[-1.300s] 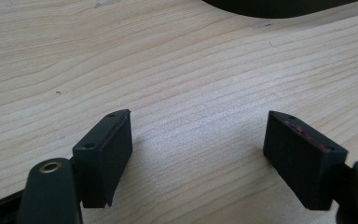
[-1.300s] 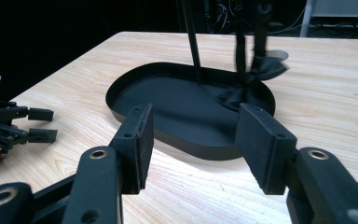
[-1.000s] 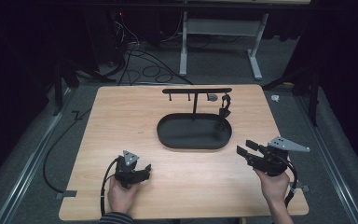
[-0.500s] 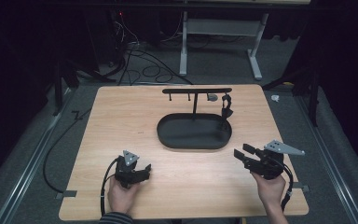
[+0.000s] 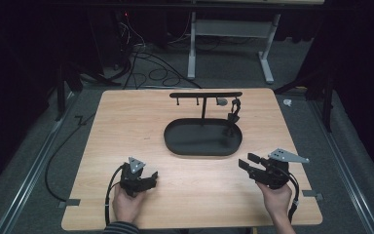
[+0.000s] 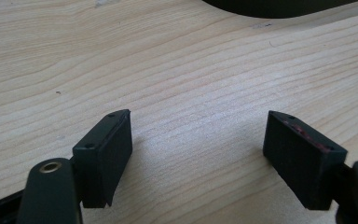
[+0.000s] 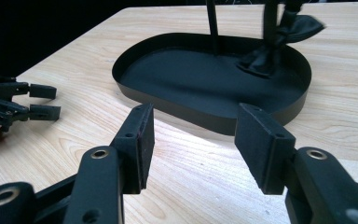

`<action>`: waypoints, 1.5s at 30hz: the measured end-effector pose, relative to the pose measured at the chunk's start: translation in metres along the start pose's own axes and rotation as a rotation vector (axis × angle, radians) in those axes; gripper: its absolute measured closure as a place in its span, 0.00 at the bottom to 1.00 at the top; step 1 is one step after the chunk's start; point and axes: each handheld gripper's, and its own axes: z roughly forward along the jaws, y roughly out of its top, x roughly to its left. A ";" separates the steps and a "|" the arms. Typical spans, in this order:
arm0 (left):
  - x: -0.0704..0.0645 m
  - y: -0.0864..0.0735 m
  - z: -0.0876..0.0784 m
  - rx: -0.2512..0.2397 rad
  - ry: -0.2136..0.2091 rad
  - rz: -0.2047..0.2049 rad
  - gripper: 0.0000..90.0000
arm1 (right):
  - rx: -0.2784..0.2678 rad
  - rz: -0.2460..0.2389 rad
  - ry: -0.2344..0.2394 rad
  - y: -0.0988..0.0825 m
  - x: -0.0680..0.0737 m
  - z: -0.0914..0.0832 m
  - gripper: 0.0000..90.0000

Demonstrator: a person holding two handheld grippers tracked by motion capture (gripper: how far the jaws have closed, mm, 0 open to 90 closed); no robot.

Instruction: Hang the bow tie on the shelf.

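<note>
Since a second ago the right gripper (image 5: pixel 251 162), fingers wide and empty, has edged from the desk's right edge toward the black tray (image 5: pixel 175 141) mid-desk, likely starting an approach; the left gripper (image 5: pixel 149 178) waits wide near the front edge.

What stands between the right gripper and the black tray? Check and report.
Nothing visible does. The right gripper, jaws open, faces the black tray, with bare wooden table between them. The left gripper lies off to one side, out of that line.

The high view looks forward and down over the whole light wooden table (image 5: pixel 126 117). Both gripper views sit low, near its surface, sharing the black oval metal tray (image 7: pixel 289 109).
</note>
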 end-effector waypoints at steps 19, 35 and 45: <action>0.000 0.000 0.000 0.000 0.000 0.000 0.27 | 0.042 -0.004 0.012 -0.008 0.002 0.020 0.55; 0.000 0.000 0.000 0.000 -0.001 0.000 0.27 | 0.082 -0.014 -0.020 -0.017 0.000 0.034 0.55; 0.000 0.000 0.000 0.000 0.000 0.000 0.27 | 0.137 -0.041 -0.049 -0.024 0.000 0.048 0.55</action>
